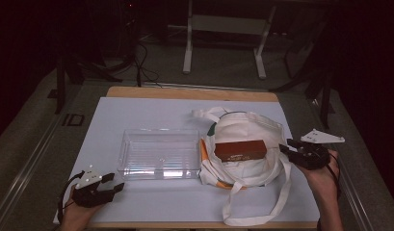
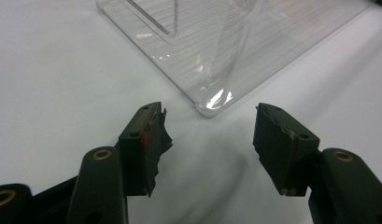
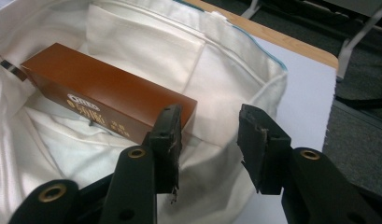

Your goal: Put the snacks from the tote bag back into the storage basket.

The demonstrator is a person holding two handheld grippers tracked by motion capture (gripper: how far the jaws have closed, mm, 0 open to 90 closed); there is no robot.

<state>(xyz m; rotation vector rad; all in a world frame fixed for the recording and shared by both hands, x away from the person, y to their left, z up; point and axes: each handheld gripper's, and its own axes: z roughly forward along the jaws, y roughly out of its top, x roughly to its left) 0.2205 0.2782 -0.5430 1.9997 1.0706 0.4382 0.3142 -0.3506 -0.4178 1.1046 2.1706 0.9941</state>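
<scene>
A clear plastic tray [image 1: 158,154] lies near the middle of the white-covered table [image 1: 137,115], and everything else sits around it; just to its right, touching its right edge, a white cloth tote bag [image 1: 247,134] lies spread open, its straps [image 1: 255,202] trailing toward the near table edge; a brown box [image 1: 240,150] with pale lettering rests on its long side in the bag's mouth, close to the tray's right end.

The left gripper [image 1: 110,183] is held low over the table just beyond the tray's near left corner; in the left gripper view its jaws stand wide apart with nothing between them, the tray's rounded corner [image 2: 212,105] straight ahead and not touched.

The right gripper [image 1: 287,147] hovers at the bag's right rim, on the far side of the box from the tray; in the right gripper view the jaws are spread and empty, one jaw just in front of the brown box's [image 3: 104,100] near end, the white fabric [image 3: 216,65] behind the gap.
</scene>
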